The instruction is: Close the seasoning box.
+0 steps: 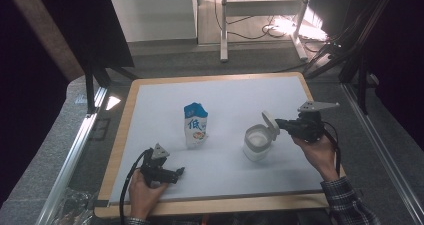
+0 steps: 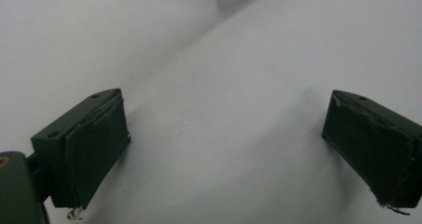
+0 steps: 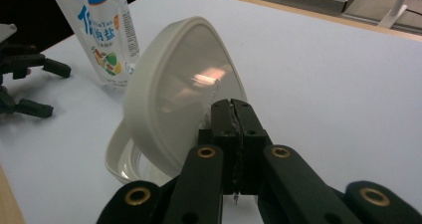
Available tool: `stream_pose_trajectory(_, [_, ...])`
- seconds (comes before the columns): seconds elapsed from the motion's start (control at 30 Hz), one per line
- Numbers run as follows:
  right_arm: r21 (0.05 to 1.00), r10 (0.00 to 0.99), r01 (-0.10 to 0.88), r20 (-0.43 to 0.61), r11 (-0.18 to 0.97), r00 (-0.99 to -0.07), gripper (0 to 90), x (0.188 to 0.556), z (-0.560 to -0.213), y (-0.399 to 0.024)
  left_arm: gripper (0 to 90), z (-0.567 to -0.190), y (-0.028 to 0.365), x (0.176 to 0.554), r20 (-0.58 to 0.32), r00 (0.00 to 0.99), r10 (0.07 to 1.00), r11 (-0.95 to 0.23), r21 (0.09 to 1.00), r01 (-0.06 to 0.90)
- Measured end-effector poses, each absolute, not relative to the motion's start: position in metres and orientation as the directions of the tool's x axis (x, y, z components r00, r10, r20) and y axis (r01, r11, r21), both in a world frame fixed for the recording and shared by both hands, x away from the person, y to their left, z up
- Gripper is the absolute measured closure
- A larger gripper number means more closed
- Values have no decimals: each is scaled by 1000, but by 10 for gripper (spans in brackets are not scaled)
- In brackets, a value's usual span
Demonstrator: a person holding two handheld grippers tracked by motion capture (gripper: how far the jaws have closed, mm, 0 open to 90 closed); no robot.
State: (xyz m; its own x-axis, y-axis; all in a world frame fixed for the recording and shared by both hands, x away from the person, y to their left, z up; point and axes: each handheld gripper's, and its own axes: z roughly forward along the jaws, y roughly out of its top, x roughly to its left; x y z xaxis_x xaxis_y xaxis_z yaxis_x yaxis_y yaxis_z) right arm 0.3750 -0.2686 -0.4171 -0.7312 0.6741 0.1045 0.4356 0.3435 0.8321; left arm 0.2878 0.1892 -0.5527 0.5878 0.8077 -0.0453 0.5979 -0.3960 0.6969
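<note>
Where wood-edged, white tabletop.

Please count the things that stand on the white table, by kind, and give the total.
Blue and white salt bag: 1
White container with hinged lid: 1
Hand-held grippers, left gripper and right gripper: 2
Total: 4

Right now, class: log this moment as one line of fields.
left tongs: open, resting on table | right tongs: shut against container lid, lid raised | salt bag: upright
</note>
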Motion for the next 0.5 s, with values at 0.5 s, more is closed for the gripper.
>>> stream_pose_trajectory(0.5, [827, 668, 424, 81, 369, -739, 852, 376, -415, -262, 37, -553, 189, 288, -45, 587, 808, -396, 697, 598])
